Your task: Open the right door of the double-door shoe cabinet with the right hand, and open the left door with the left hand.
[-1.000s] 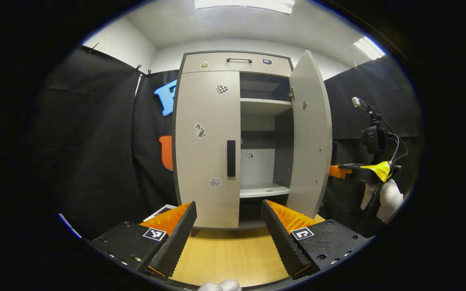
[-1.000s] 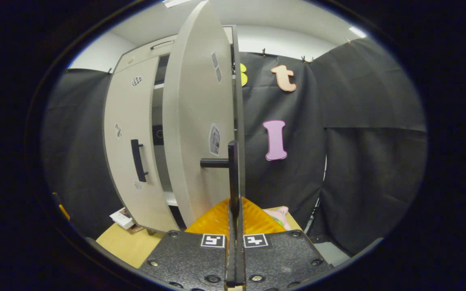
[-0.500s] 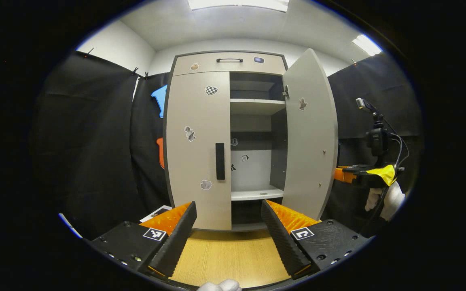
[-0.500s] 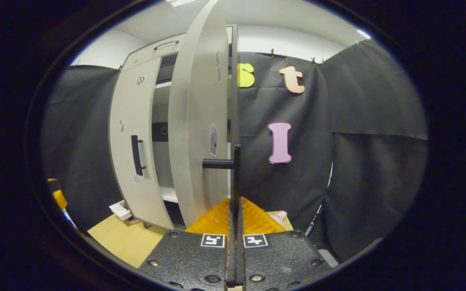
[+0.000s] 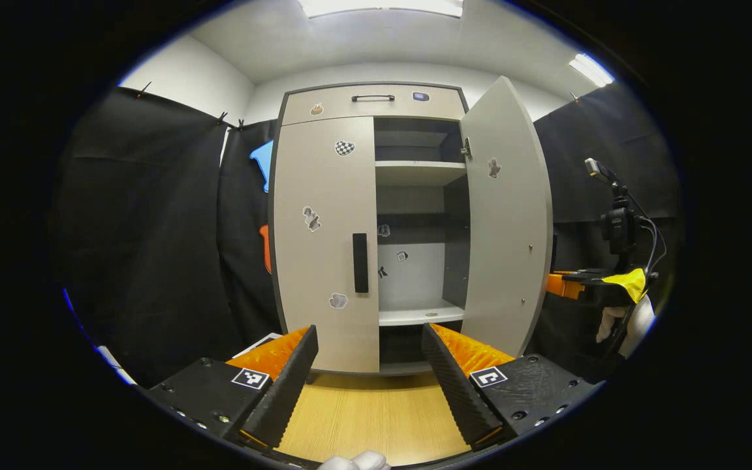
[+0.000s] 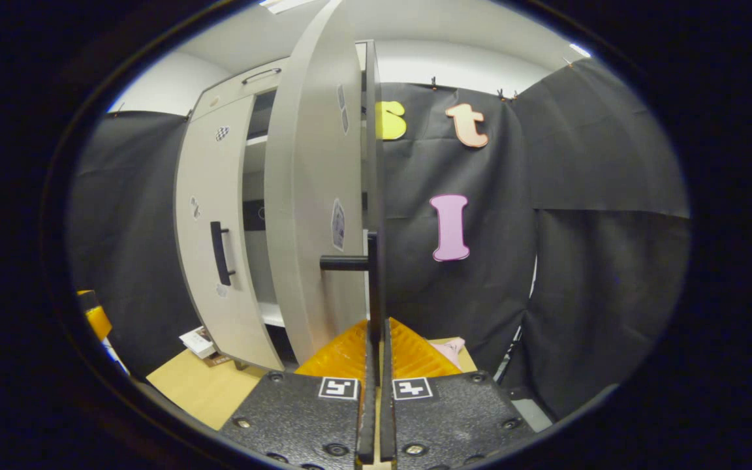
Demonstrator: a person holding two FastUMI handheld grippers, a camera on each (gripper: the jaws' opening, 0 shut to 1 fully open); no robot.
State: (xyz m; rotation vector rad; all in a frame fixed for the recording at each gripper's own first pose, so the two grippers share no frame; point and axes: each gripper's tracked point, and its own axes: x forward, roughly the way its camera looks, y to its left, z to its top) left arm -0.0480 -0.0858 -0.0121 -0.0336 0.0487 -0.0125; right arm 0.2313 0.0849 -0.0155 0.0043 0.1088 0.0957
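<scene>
Shoe cabinet (image 5: 376, 101) seen at frame centre in left gripper view. Right door (image 5: 506, 222) swung wide open, shelves (image 5: 418, 171) exposed. Left door (image 5: 324, 241) found closed, its dark handle (image 5: 360, 262) untouched. Left gripper (image 5: 368, 365) held at bottom centre, fingers spread wide, nothing gripped, well apart from cabinet. In right gripper view, right gripper (image 6: 375, 339) seen at bottom centre, fingers nearly together around right door handle (image 6: 372, 287); firm clamping could not be told.

Wooden floor (image 5: 369, 418) under the shoe cabinet (image 5: 324, 196)

The cabinet stands on it at centre frame; a small box (image 6: 198, 342) lies on the floor by the cabinet's lower left corner.
</scene>
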